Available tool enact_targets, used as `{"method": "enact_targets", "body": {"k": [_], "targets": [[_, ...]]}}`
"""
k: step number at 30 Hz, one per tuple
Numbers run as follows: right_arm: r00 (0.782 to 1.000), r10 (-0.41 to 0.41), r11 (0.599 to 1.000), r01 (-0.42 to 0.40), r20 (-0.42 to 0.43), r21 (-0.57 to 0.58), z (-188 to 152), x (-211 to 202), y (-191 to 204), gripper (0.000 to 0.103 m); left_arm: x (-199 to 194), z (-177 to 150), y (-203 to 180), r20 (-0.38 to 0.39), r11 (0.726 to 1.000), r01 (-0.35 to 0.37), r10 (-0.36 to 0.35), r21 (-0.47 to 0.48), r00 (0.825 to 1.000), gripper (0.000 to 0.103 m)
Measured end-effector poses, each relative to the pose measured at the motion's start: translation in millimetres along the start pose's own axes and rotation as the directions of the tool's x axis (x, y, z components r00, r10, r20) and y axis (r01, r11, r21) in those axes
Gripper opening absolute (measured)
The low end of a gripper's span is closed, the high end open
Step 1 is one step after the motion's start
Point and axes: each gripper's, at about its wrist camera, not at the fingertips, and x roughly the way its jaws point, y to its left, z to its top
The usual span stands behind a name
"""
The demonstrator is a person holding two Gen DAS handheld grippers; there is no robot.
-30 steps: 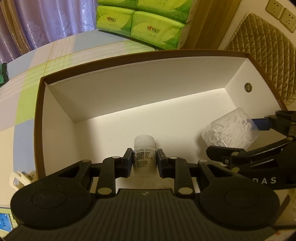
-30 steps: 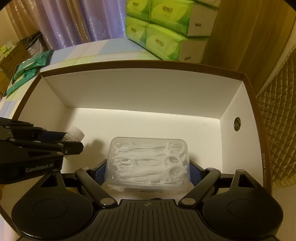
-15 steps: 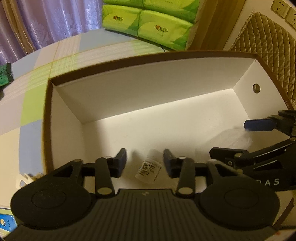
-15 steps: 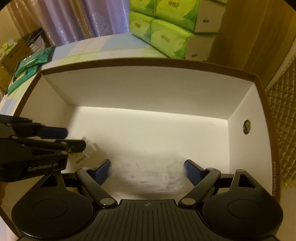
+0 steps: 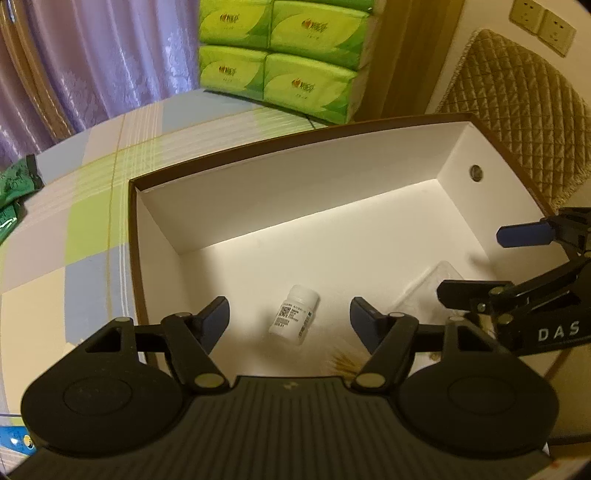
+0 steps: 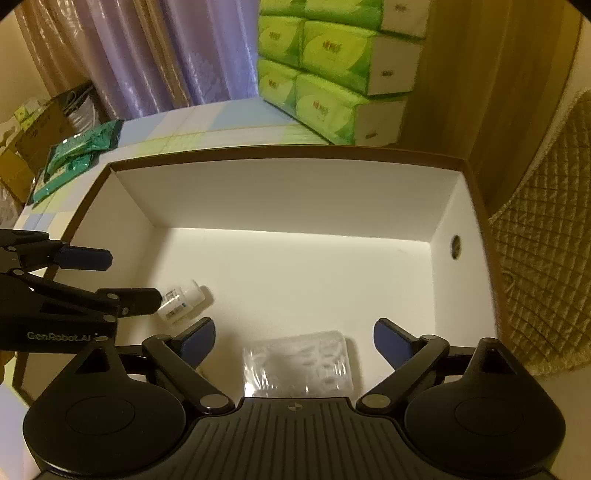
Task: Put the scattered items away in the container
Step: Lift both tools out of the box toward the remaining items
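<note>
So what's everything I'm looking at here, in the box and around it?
Box: one, brown outside, white inside, on the checked cloth.
Pill bottle: one, white, lying on the box floor, left part.
Floss-pick case: one, clear, lying on the box floor, near side.
Tissue packs: several, green, stacked behind the box.
Green packets: a few, far left on the cloth.
Curtain: purple, behind.
Quilted chair back: one, tan, right.
Wall sockets: two, cream.
Left gripper: black, open above the bottle.
Right gripper: black, open above the case.

home | curtains (image 5: 110, 55) | tissue packs (image 5: 288, 55) | quilted chair (image 5: 517, 110) | checked tablecloth (image 5: 92, 221)
</note>
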Motion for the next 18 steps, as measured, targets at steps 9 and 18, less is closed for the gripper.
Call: {"method": "enact_targets", "body": {"k": [9, 18], "targets": [[0.998, -0.002, 1.000, 0.001, 0.069, 0.015, -24.2, -34.8, 9.2, 0.101, -37.6, -18.2, -6.9, 0.037, 1.000, -0.021, 0.021, 0.008, 0.999, 0.081], [0.989, -0.033, 0.999, 0.028, 0.144, 0.031, -42.0, -67.5, 23.5, 0.101, -76.6, -39.6, -11.9, 0.079, 1.000, -0.031, 0.031, 0.003, 0.996, 0.087]]}}
